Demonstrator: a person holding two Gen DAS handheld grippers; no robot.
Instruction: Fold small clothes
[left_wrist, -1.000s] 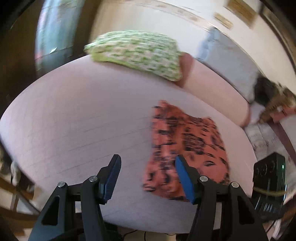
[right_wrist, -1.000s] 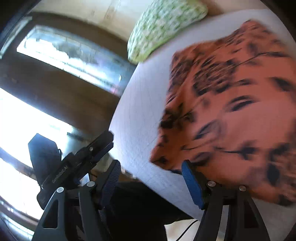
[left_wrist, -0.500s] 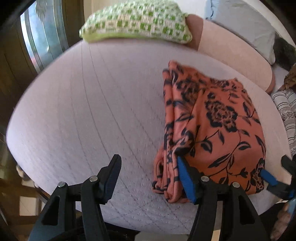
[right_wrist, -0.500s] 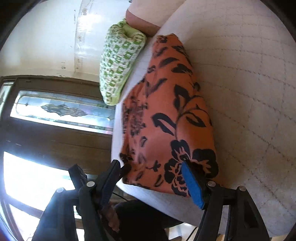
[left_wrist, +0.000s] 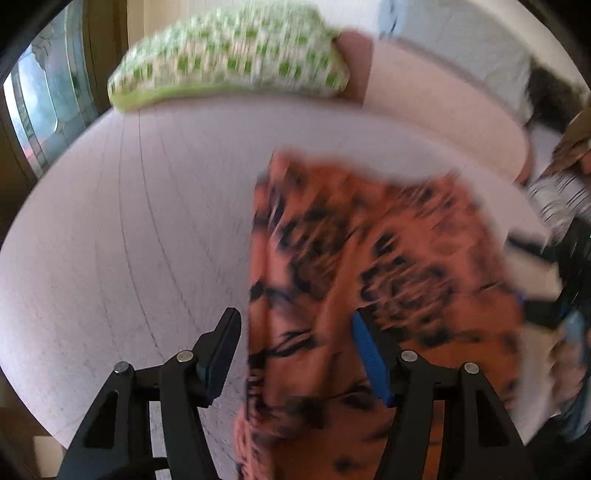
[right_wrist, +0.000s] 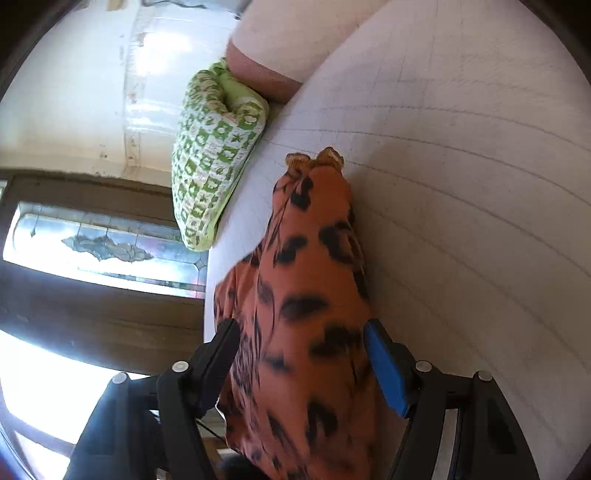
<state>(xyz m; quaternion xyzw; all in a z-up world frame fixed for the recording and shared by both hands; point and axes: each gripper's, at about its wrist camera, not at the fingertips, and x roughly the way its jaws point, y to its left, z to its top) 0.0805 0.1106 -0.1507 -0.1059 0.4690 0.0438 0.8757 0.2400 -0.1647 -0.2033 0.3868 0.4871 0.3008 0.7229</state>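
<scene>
Right wrist: orange garment (right_wrist: 306, 295) lies between open right tongs (right_wrist: 301, 343).

Matt printed cloth garment (right_wrist: 306, 295), quilted bedcover (right_wrist: 480, 184)

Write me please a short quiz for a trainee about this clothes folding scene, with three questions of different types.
1. True or false: the green checked pillow lies on top of the orange floral cloth.
2. In the right wrist view, what is seen between the fingers of the right tool? A) the pillow B) the orange floral cloth C) only the bare quilted surface
3. Short answer: are the jaws of the left tool open or shut?

Key
1. False: the pillow sits apart, at the far edge of the surface.
2. B
3. Open, with the cloth's edge between them.
</scene>
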